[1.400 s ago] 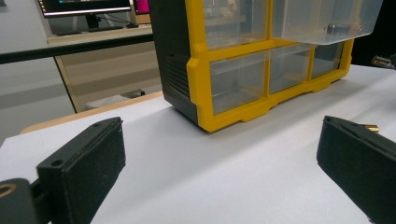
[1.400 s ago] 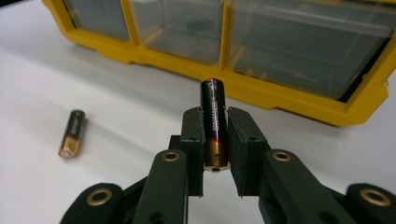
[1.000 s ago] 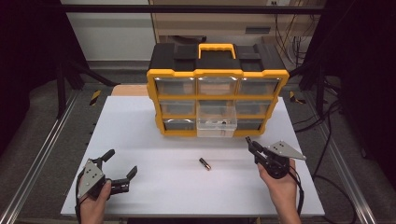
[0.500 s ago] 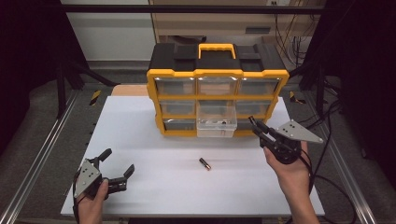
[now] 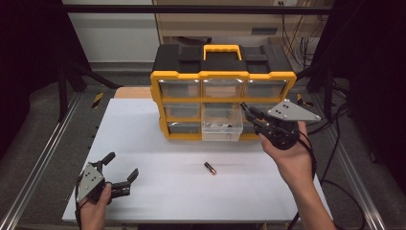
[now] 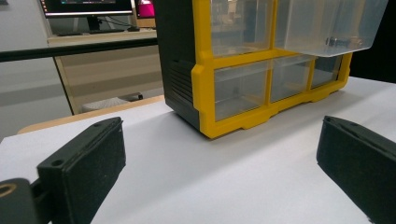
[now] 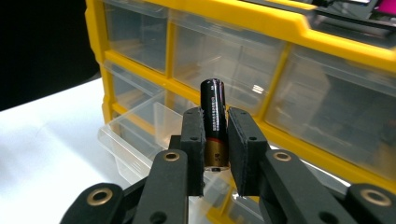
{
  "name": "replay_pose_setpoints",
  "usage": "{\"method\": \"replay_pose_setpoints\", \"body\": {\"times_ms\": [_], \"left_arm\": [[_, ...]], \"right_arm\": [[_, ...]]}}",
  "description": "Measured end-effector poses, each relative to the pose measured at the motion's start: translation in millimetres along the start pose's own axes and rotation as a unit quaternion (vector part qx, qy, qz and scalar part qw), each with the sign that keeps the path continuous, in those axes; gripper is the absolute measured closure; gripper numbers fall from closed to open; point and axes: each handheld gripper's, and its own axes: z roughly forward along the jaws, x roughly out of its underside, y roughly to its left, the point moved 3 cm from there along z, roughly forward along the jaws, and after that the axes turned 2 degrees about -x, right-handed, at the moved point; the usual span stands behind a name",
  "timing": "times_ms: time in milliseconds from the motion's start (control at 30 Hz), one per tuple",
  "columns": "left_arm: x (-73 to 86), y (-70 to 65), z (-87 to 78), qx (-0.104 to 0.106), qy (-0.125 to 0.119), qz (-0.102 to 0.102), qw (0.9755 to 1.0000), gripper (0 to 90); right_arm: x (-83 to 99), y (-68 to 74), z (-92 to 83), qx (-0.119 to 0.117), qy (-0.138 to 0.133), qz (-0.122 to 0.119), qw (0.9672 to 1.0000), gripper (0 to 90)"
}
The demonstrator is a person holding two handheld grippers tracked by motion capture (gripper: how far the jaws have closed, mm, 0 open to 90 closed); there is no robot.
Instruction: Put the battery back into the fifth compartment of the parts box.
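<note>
Now right claw (image 7: 215,154) grips black cylindrical battery (image 7: 214,126), just beside pulled-out clear plastic drawer (image 5: 220,123); drop pending. Second battery (image 5: 210,168) below claw, waiting. Left claw (image 5: 119,170) open, empty.

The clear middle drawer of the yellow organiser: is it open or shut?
Open. The clear drawer juts out past the organiser's yellow frame, unlike its neighbours, and the right gripper view looks down into it.

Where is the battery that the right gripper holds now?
The held battery stands upright between the right gripper's pads, beside the open drawer at the organizer's front.
</note>
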Motion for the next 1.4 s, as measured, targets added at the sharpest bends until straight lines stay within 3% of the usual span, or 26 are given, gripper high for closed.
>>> {"method": "replay_pose_setpoints", "body": {"times_ms": [167,433,933,1100,1400], "left_arm": [[2.0,0.0,1.4,0.003,0.006,0.002,1.0000,1.2],[1.3,0.6,1.0,0.004,0.004,0.001,1.0000,1.2],[2.5,-2.6,3.5,0.016,0.009,0.002,0.9998,1.3],[1.7,-2.1,3.4,0.016,0.006,0.002,0.9999,1.2],[1.3,-0.4,3.3,0.014,0.003,-0.001,0.9999,1.2]], "right_arm": [[-13.3,3.8,15.3,-0.018,0.023,-0.012,0.9995,76.8],[-24.9,3.1,33.1,-0.039,0.056,-0.005,0.9977,76.8],[-14.5,7.9,57.2,-0.059,0.110,-0.020,0.9919,76.7],[-12.4,6.2,61.6,-0.062,0.118,-0.011,0.9910,76.4],[-11.5,6.4,46.2,-0.039,0.094,0.019,0.9947,30.7]]}}
